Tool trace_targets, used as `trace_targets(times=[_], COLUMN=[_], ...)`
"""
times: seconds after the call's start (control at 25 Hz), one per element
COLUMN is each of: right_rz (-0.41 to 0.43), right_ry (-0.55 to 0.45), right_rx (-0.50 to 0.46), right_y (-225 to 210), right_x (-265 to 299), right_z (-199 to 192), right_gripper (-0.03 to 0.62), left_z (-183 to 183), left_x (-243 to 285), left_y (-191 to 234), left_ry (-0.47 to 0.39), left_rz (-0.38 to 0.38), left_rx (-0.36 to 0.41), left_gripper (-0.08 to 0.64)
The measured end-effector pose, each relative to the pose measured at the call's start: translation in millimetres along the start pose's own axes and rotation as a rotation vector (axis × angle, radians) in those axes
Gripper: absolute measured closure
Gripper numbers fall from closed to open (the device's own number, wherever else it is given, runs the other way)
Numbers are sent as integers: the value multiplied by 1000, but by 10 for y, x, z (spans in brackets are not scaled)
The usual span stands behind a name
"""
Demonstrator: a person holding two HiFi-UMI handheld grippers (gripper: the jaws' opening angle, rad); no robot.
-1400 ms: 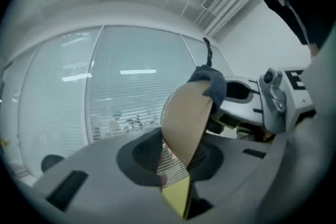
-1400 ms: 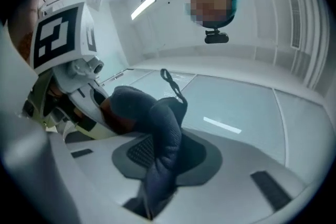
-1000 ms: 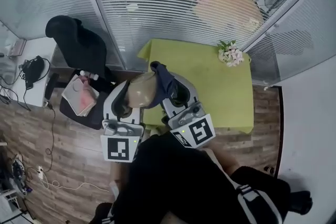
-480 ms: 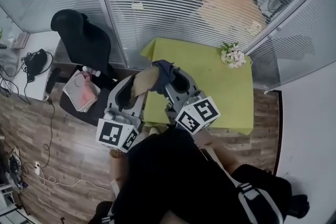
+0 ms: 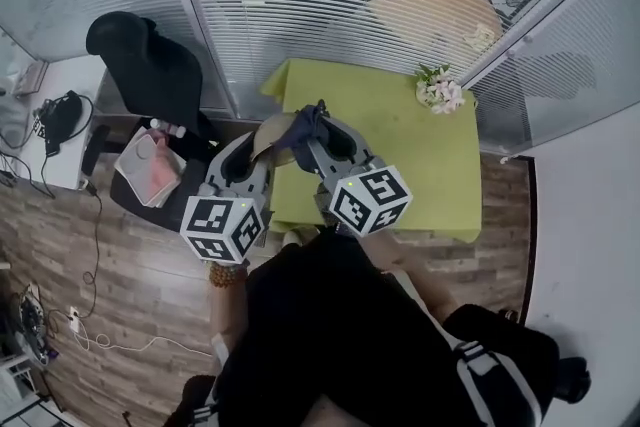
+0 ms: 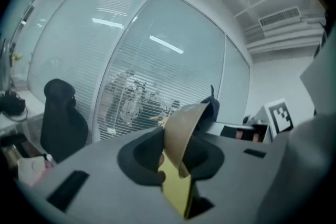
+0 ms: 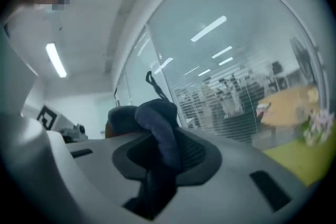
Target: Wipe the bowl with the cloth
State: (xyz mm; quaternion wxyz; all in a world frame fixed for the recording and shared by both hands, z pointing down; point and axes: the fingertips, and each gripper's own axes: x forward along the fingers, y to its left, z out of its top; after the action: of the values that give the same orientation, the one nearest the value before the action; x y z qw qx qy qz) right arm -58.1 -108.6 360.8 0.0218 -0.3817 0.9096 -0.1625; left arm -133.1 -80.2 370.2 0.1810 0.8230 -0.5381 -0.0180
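A green table point(image 5: 420, 165) stands by the glass wall, with a black chair point(image 5: 150, 75) to its left. The left gripper point(image 5: 258, 155) and right gripper point(image 5: 318, 147) meet over the table's near left corner. The left jaws have just been closing and pinch the tan bowl point(image 6: 181, 124) by its rim (it is tipped sideways). The right jaws, closing too, squeeze the dark blue cloth point(image 7: 163, 136), right against the bowl. Small flowers point(image 5: 438, 93) lie at the far corner.

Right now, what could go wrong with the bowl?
The left tongs have just been closing on the bowl, at its thin rim only, so rubbing might tip it loose. It hangs near the table edge and could drop to the floor. The right tongs, closing too, hold the cloth by one fold; it may slip out.
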Motion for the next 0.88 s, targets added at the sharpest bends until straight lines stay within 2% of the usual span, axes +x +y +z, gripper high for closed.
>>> trace_targets(times=[0.12, 0.2, 0.28, 0.36, 0.44, 0.52, 0.56, 0.6, 0.64, 0.68, 0.72, 0.76, 0.8, 0.84, 0.88], right_rz=[-38, -72, -71, -56, -49, -50, -49, -47, -46, -48, -51, -53, -54, -56, -64], right_ry=[-28, -38, -26, -18, -38, -71, -83, -90, -92, -93, -98, -108, -126, -145, -151], right_rx=[266, 400, 531, 648, 677, 575, 497, 408, 312, 209, 93, -44, -204, -386, -588], right_y=[-119, -162, -172, -161, -128, -63, -29, -3, 15, 30, 52, 95, 166, 260, 363], right_x=[-18, -38, -34, -29, -42, -60, -65, -67, -65, -62, -61, -66, -80, -100, -125], right_z=[-87, -169, -245, -284, -267, -203, -164, -121, -76, -26, 31, 101, 186, 272, 319], right_gripper=[506, 502, 495, 489, 488, 499, 502, 506, 511, 515, 522, 529, 531, 534, 534], left_z=[45, 44, 22, -22, -73, -90, -88, -83, -81, -87, -101, -115, -118, -103, -74], left_x=[81, 109, 108, 105, 116, 121, 112, 101, 93, 87, 76, 53, 23, -3, -20], left_y=[44, 78, 121, 157, 158, 120, 101, 86, 71, 57, 47, 43, 46, 51, 57], left_ry=[-64, -95, -116, -146, -202, -280, -308, -318, -308, -276, -232, -190, -160, -145, -139], left_rz=[-11, -10, -8, -23, -67, -132, -164, -197, -228, -244, -234, -190, -120, -41, 28], left_rx=[-229, -327, -400, -540, -767, -987, -1041, -1040, -983, -871, -716, -539, -360, -193, -57], left_gripper=[464, 462, 461, 462, 465, 468, 468, 466, 466, 466, 466, 466, 462, 427, 417])
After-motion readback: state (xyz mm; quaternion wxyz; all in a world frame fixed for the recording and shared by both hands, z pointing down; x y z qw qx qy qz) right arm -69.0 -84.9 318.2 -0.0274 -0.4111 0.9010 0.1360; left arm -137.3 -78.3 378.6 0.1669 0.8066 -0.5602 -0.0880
